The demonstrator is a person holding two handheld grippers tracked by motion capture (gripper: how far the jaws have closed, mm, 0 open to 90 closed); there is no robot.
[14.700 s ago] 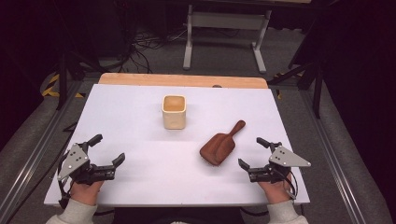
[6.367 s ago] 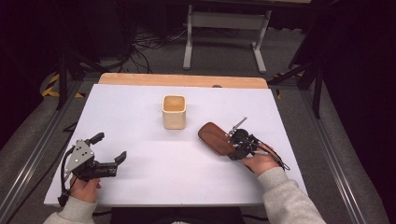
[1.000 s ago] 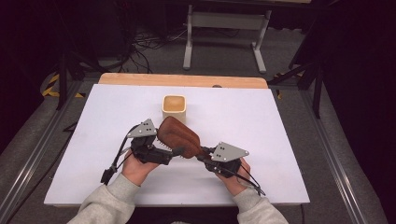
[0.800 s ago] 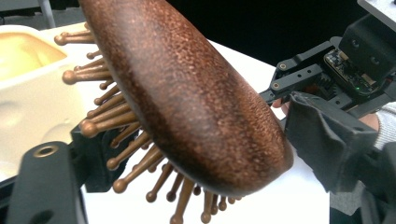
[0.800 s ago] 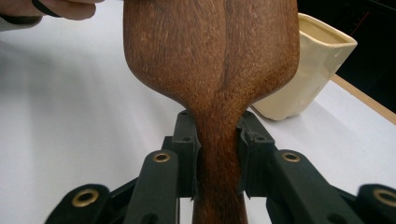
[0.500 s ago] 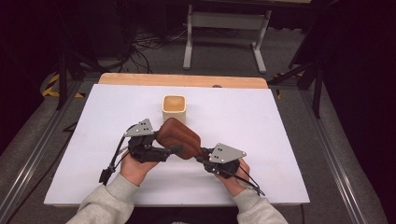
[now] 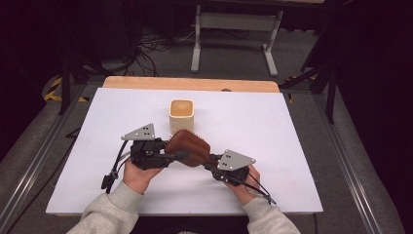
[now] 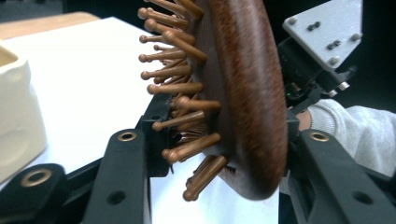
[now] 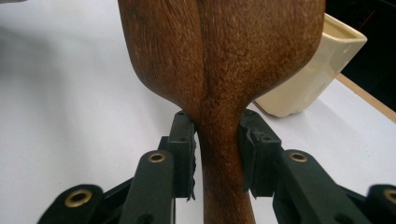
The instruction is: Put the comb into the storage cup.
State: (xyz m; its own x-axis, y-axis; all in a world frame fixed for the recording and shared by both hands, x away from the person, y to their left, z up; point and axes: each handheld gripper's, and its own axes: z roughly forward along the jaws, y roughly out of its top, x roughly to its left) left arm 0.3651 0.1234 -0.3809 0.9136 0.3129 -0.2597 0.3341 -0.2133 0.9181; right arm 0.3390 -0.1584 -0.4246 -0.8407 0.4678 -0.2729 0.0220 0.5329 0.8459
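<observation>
Mid-handover, I judge: my right gripper [image 9: 217, 154] pinches the wooden hairbrush [image 7: 189, 147] by its handle at centre frame above the bench [image 7: 292, 146], while my left gripper's [image 8: 224, 154] fingers have just been closing and now clamp its head. Next, the right should let go, then carry it toward the cream cup [image 7: 181, 116].

Readable text: we found none in any view.
Brush [image 8: 247, 93]: we saw bare brown wood, no brand or label.
Cream cup [image 7: 181, 116]: we saw plain walls, no print.
Bench [image 7: 292, 146]: we saw a blank white top, no marks or numbers.
</observation>
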